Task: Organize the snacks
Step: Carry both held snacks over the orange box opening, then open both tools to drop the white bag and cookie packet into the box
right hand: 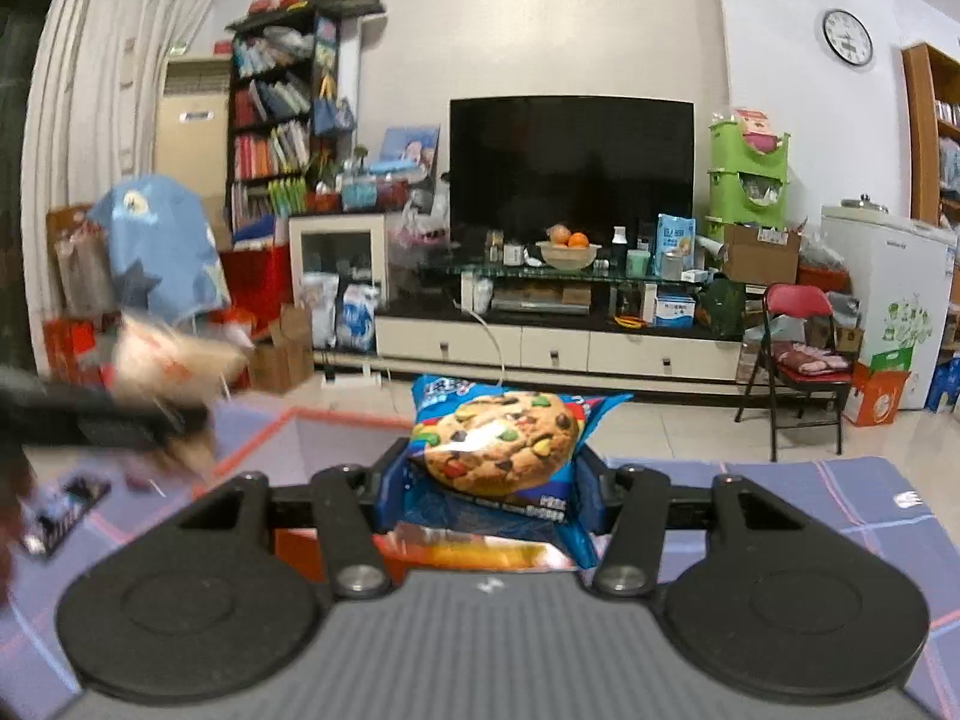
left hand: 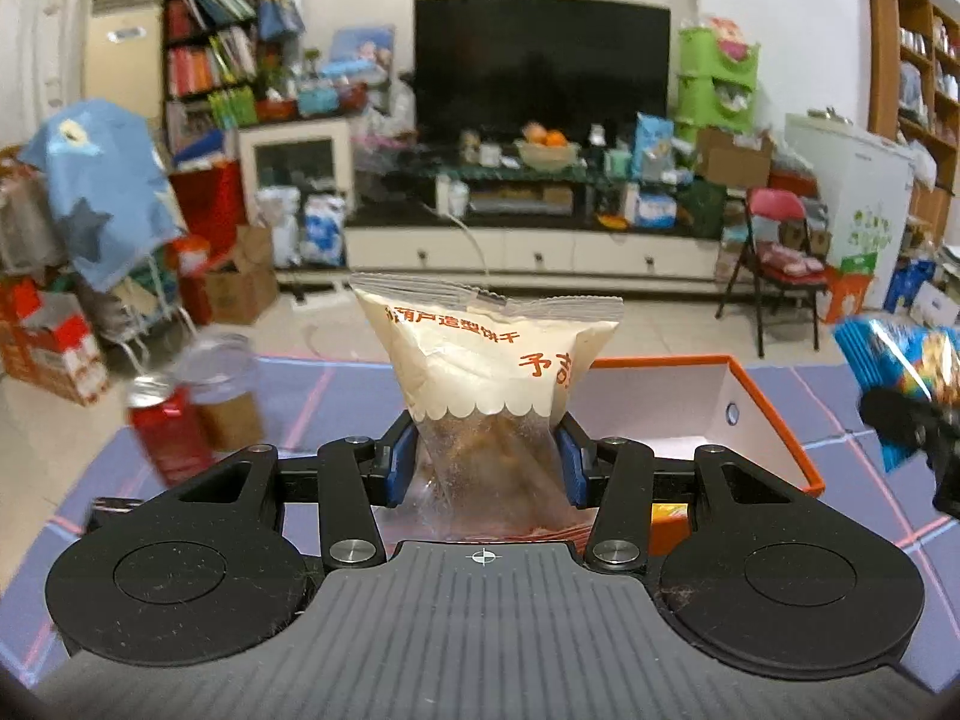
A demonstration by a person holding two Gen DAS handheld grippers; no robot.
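Two snack packs held up over the table, one per gripper.
Cream biscuit packet point(left hand: 489, 372) is pinched at its clear lower end by left gripper point(left hand: 487, 461), above orange-rimmed box point(left hand: 774, 414); blue cookie pack point(right hand: 495, 450) is clamped between right gripper point(right hand: 489, 489) pads over checked cloth point(right hand: 810, 498).

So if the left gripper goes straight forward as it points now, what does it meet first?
Probably the orange-rimmed box, just beyond the left gripper, whose fingers hold the cream biscuit packet. Depth is unclear, so it might pass above the rim.
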